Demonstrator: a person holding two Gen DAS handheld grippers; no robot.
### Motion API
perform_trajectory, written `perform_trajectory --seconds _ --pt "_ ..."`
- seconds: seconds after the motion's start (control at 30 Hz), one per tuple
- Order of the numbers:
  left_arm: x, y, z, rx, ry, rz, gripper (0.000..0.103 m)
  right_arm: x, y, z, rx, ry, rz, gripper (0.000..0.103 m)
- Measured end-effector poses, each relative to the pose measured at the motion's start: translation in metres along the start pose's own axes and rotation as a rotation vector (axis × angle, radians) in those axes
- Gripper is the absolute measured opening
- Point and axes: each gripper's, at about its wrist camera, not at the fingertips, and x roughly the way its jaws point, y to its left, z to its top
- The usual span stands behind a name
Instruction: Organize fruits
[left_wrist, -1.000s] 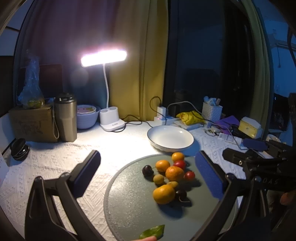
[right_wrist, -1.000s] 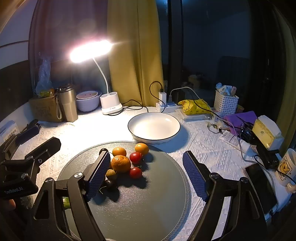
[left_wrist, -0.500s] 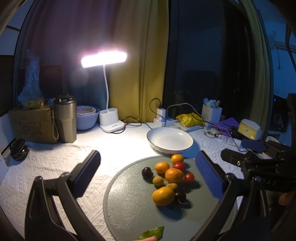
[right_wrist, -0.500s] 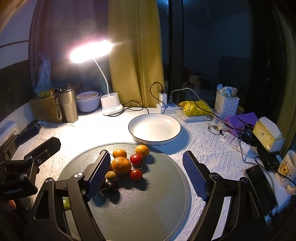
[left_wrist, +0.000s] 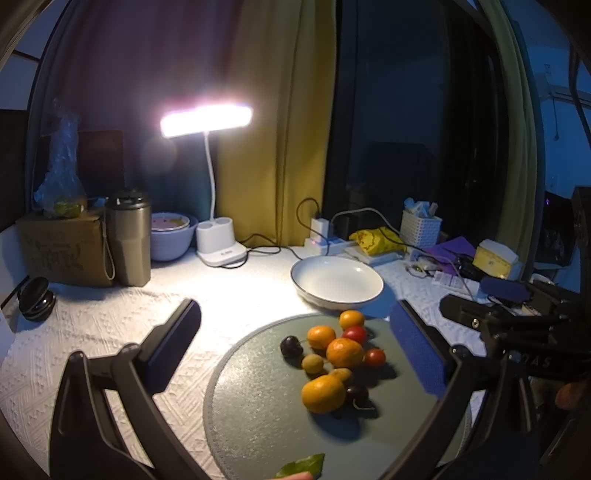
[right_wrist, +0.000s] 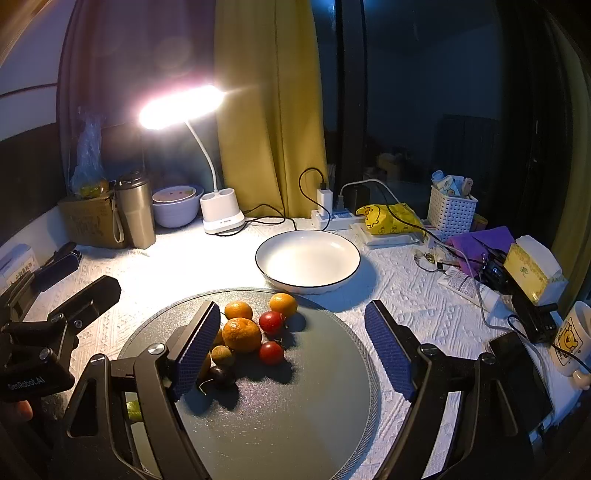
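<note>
Right wrist view: both grippers, right (right_wrist: 291, 347) and left (left_wrist: 295, 350), are gaping empty above small round fruits (right_wrist: 242, 334) beside the white ceramic bowl (right_wrist: 307, 258); soft, rolling, grip across middles.

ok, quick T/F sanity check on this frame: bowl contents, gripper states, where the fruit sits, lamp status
1. The white bowl already holds fruit. False: it is empty.
2. Both the left gripper and the right gripper are open and hold nothing. True.
3. The fruit pile sits on the round grey mat. True.
4. The desk lamp is switched off. False: it is lit.
5. The pile includes two red cherry tomatoes. True.
</note>
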Motion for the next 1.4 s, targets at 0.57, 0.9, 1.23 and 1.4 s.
perform_trajectory --seconds 0.57,0.9,1.23,1.4 --pt "0.001 0.0 0.002 -0.001 -0.006 -0.007 0.103 0.0 -0.001 0.001 0.001 -0.002 0.002 0.083" --pt "0.003 -0.001 0.003 -0.002 -0.001 -0.011 0.103 0.001 -0.001 0.001 0.001 -0.002 0.002 0.083" --pt "0.018 -0.004 -0.002 0.006 0.04 -0.031 0.103 0.009 -0.004 0.004 0.009 0.011 0.004 0.083" --pt "0.032 -0.006 -0.012 0.013 0.101 -0.05 0.103 0.02 -0.011 -0.006 0.02 0.037 0.002 0.083"
